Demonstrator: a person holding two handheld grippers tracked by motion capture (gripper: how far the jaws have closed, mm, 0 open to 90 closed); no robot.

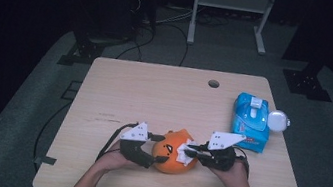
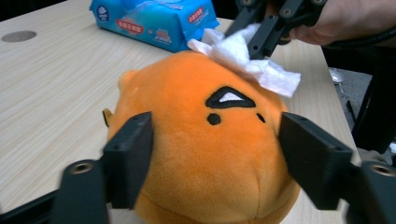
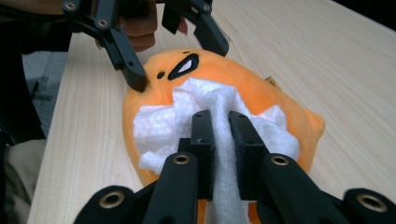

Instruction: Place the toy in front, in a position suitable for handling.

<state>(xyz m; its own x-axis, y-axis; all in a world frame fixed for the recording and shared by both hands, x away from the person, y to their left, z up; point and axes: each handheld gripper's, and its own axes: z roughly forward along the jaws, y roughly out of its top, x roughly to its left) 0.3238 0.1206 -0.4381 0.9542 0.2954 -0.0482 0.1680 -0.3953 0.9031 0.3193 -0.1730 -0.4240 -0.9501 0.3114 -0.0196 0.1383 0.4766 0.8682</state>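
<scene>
Dark floor surrounds the pale wooden table (image 1: 144, 90). Low in the frame's centre I see the orange plush toy (image 1: 173, 151) resting on it. My left gripper (image 1: 158, 149) clamps the toy's sides between its jaws. My right gripper (image 1: 189, 150) is clenched on a white tissue (image 1: 186, 152) pressed against the toy. At the upper right lies a blue wipes pack (image 1: 251, 122).

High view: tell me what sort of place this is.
Probably a recording or lab workspace, not a home: a light wooden table with a cable hole stands on grey carpet in a dark room, with loose black cables and a white metal stand behind.
</scene>
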